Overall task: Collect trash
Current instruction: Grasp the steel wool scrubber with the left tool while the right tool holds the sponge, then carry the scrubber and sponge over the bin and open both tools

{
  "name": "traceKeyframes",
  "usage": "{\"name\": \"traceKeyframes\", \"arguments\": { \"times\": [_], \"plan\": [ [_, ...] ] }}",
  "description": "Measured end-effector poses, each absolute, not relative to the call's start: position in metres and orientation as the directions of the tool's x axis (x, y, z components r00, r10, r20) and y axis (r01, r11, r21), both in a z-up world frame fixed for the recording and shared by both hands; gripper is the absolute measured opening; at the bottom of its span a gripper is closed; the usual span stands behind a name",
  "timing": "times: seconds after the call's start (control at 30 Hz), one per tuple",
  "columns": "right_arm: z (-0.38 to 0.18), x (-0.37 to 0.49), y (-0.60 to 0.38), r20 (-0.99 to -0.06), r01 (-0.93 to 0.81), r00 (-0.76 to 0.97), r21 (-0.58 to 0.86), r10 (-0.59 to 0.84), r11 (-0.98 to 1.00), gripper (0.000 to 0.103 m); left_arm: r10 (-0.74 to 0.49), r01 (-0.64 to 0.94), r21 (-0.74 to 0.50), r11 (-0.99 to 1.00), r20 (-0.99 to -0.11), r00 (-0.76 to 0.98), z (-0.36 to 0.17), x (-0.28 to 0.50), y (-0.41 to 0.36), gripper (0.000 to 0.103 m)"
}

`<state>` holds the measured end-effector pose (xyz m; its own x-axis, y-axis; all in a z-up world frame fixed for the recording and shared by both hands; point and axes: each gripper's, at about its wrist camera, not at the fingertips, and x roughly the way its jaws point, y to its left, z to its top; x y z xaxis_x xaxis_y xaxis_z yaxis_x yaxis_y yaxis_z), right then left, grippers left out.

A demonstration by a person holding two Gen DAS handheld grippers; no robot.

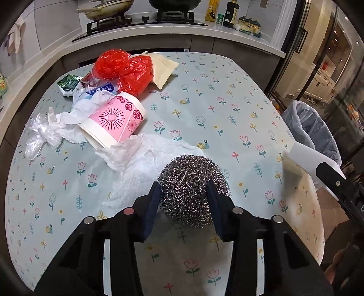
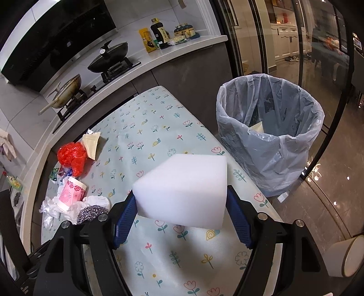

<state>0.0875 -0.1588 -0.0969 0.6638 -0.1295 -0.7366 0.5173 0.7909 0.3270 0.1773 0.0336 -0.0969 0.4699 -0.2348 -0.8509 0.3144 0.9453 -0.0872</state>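
My left gripper (image 1: 184,190) is shut on a steel wool scrubber (image 1: 193,179) just above the flowered table (image 1: 227,109). My right gripper (image 2: 182,200) is shut on a white foam sponge block (image 2: 184,189) and holds it above the table's right edge, near the lined trash bin (image 2: 270,141). The bin also shows in the left wrist view (image 1: 311,127), as does the sponge (image 1: 304,154). Trash lies at the table's left: a pink paper cup (image 1: 116,118), white tissue (image 1: 145,159), a red plastic bag (image 1: 122,68), clear plastic (image 1: 38,134), wrappers (image 1: 70,84) and a beige packet (image 1: 163,68).
A counter with a gas stove (image 1: 141,20), pans and sauce bottles (image 1: 229,13) runs behind the table. Glass doors (image 2: 284,45) stand on the right. A pale packet (image 2: 258,127) lies inside the bin. A white container (image 2: 345,257) sits on the floor at lower right.
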Motion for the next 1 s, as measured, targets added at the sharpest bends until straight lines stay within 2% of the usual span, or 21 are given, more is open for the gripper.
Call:
{"name": "traceKeyframes", "arguments": {
  "times": [0.07,0.13,0.2,0.33,0.37,0.4,0.57,1.0],
  "plan": [
    [-0.096,0.086,-0.160,-0.735,0.517,0.666,0.330,-0.128,0.790,0.071,-0.239,0.316,-0.095,0.944,-0.858,0.454,-0.101,0.176,0.033,0.051],
    [-0.096,0.084,-0.161,-0.734,0.517,0.667,0.331,-0.129,0.790,0.071,-0.243,0.313,-0.104,0.944,-0.861,0.448,-0.103,0.173,0.031,0.081],
    [-0.096,0.081,-0.163,-0.733,0.518,0.667,0.332,-0.130,0.788,0.071,-0.221,0.308,-0.071,0.949,-0.847,0.484,-0.101,0.169,0.027,0.088],
    [-0.096,0.077,-0.167,-0.735,0.525,0.665,0.335,-0.131,0.783,0.071,-0.179,0.335,-0.002,0.942,-0.849,0.497,-0.110,0.171,0.012,0.087],
    [-0.096,0.077,-0.168,-0.735,0.525,0.665,0.334,-0.133,0.783,0.071,-0.169,0.334,0.007,0.942,-0.852,0.495,-0.113,0.173,0.010,0.084],
    [-0.095,0.076,-0.168,-0.734,0.526,0.665,0.332,-0.135,0.783,0.071,-0.159,0.334,0.015,0.942,-0.858,0.489,-0.118,0.175,0.008,0.075],
    [-0.093,0.073,-0.173,-0.733,0.529,0.665,0.330,-0.141,0.782,0.071,-0.164,0.330,0.013,0.944,-0.850,0.501,-0.113,0.174,0.012,0.067],
    [-0.075,0.065,-0.178,-0.693,0.494,0.708,0.348,-0.137,0.797,0.071,-0.286,0.372,-0.076,0.925,-0.784,0.551,-0.049,0.150,0.014,0.066]
  ]
}}
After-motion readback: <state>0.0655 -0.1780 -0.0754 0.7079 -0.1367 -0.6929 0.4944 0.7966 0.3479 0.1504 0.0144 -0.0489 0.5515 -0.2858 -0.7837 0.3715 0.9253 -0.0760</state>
